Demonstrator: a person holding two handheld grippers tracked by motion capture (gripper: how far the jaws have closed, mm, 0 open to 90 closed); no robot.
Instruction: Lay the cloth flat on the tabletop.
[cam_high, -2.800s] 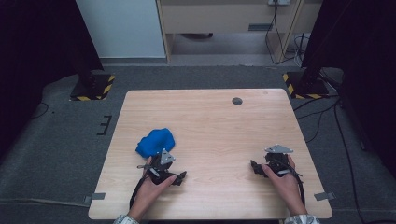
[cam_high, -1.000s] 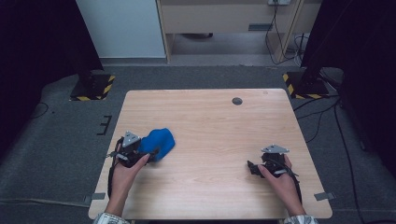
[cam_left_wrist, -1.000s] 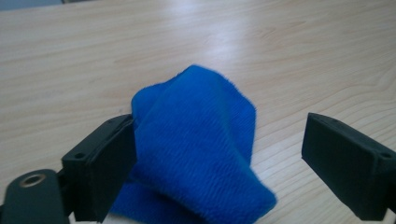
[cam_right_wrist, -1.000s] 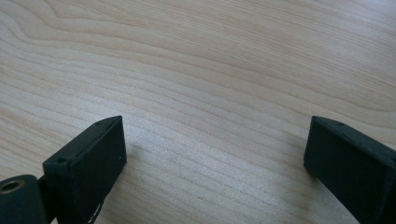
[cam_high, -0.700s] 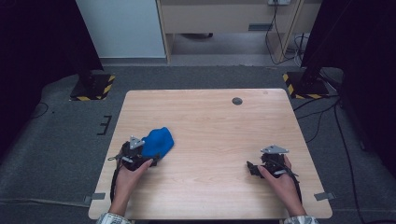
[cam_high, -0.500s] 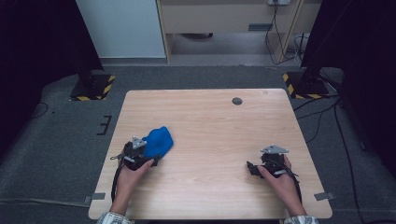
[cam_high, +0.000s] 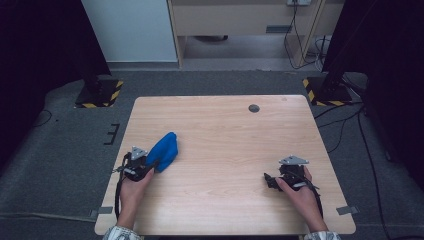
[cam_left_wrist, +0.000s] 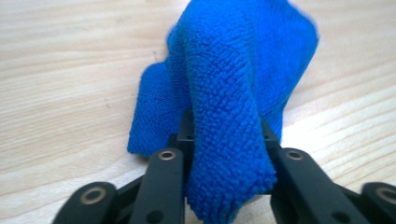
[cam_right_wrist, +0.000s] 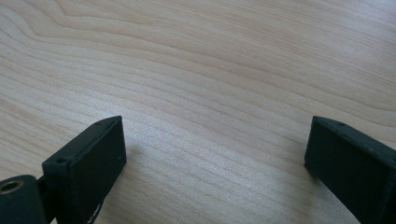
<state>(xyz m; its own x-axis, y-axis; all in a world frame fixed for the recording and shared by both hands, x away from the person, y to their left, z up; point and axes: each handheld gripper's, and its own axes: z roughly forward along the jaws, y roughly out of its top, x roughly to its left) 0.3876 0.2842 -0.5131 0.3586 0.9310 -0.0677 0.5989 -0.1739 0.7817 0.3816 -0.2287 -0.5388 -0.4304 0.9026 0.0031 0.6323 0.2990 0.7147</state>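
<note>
So the left gripper (cam_left_wrist: 224, 154) has just closed and is clamped on a fold of the blue cloth (cam_left_wrist: 233, 93), which bunches just ahead of it. The right gripper (cam_right_wrist: 215, 149) sits spread apart over bare table (cam_high: 225, 125), well clear of the edges.

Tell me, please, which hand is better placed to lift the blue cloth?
The left: the left gripper has just closed on a fold of the blue cloth, while the right gripper sits open, far across the table.

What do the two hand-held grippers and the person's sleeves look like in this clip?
Both are black. The left hand-held gripper and right hand-held gripper each carry a grey three-cornered plate on top and trail a dark cable along the forearm. The jaws are flat black blocks on pinned links. Pale patterned cuffs show at the wrists.
</note>
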